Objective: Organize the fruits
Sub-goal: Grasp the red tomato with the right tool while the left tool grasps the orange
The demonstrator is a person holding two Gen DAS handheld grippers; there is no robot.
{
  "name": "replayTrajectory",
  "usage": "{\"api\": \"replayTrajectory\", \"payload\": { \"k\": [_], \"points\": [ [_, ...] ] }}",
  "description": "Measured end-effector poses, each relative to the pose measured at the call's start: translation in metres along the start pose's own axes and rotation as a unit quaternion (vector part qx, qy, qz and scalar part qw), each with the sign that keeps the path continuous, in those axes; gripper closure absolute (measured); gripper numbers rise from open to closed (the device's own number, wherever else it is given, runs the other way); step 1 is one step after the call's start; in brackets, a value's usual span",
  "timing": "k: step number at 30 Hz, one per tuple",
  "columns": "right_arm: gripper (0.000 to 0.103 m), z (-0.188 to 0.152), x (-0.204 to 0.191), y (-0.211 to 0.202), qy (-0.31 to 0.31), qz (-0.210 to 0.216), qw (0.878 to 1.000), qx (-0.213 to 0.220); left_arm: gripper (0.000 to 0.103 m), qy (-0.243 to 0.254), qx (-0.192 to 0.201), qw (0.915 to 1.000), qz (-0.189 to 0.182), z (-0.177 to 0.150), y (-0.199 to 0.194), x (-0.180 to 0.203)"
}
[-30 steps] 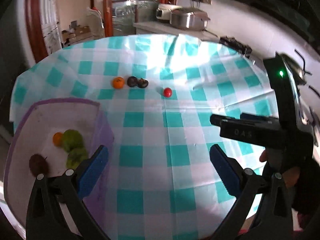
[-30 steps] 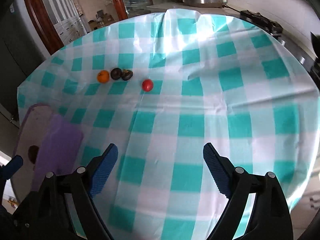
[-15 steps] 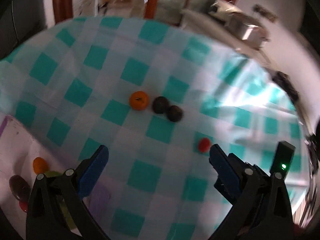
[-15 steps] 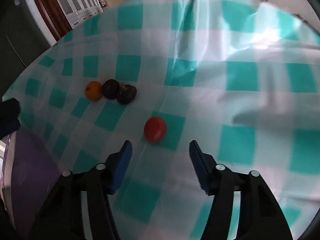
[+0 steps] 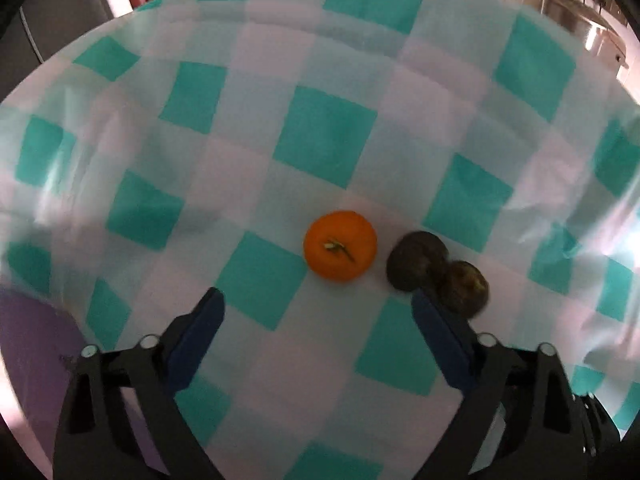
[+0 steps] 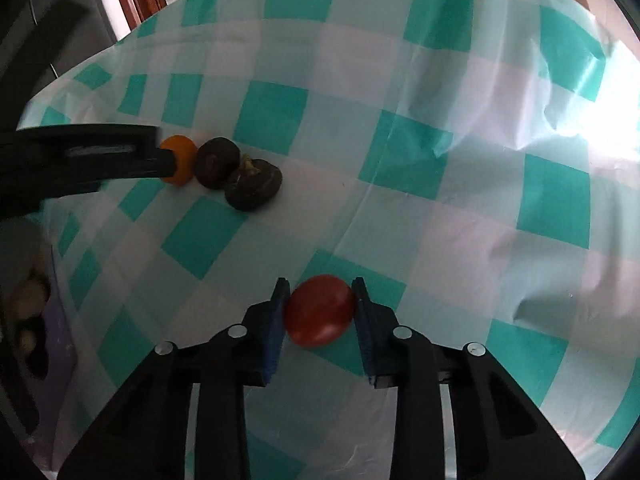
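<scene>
On the teal-checked tablecloth [image 5: 320, 140] lies an orange mandarin [image 5: 340, 246], with two dark fruits [image 5: 418, 260] touching each other just to its right. My left gripper [image 5: 316, 300] hovers close over them, its jaws wide and closing. The mandarin lies just ahead of the blue fingertips, and nothing is between the pads. My right gripper [image 6: 320, 286] is shut on a small red fruit [image 6: 320, 312], both pads pressing its sides. The right wrist view also holds the mandarin [image 6: 182, 158], partly behind one of the left gripper's fingers [image 6: 120, 156], and the dark fruits [image 6: 252, 184].
A purple-edged container [image 5: 24, 340] sits at the lower left, and blurred fruit shows in it in the right wrist view [image 6: 32, 300]. A metal pot [image 5: 592, 20] stands beyond the table at the upper right. The cloth is creased and glares at the right.
Both grippers came down toward the table. The left one left the container and reached the mandarin, its jaws slightly narrower. The right jaws closed from wide open onto the red fruit.
</scene>
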State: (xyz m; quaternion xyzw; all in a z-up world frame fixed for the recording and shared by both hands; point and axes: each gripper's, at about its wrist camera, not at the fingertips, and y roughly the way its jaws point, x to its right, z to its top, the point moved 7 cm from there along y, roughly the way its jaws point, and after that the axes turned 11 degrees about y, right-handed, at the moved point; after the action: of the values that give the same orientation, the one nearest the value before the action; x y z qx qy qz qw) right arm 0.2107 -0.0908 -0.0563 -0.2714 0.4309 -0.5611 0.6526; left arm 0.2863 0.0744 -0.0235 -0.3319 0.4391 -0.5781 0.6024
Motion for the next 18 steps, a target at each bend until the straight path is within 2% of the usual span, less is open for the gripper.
{"api": "replayTrajectory", "payload": {
  "k": [5, 12, 13, 15, 18],
  "points": [
    [0.071, -0.001, 0.004, 0.001, 0.016, 0.025, 1.0, 0.007, 0.028, 0.008, -0.008, 0.9999, -0.003, -0.001, 0.023, -0.007],
    [0.071, -0.008, 0.005, -0.001, 0.014, 0.032, 0.999, 0.018, 0.033, 0.015, 0.007, 0.9998, -0.005, 0.011, 0.044, -0.014],
    [0.071, -0.009, 0.004, -0.001, 0.013, 0.032, 0.999, 0.02, 0.038, 0.016, 0.012, 0.9997, -0.011, 0.013, 0.045, -0.014],
    [0.071, -0.009, 0.005, -0.002, 0.011, 0.031, 0.999, 0.023, 0.056, 0.026, 0.021, 0.9992, -0.024, 0.014, 0.043, -0.012],
    [0.072, -0.011, 0.006, -0.003, 0.007, 0.026, 0.999, 0.028, 0.059, 0.033, 0.023, 0.9986, -0.033, 0.008, 0.036, -0.009]
  ]
}}
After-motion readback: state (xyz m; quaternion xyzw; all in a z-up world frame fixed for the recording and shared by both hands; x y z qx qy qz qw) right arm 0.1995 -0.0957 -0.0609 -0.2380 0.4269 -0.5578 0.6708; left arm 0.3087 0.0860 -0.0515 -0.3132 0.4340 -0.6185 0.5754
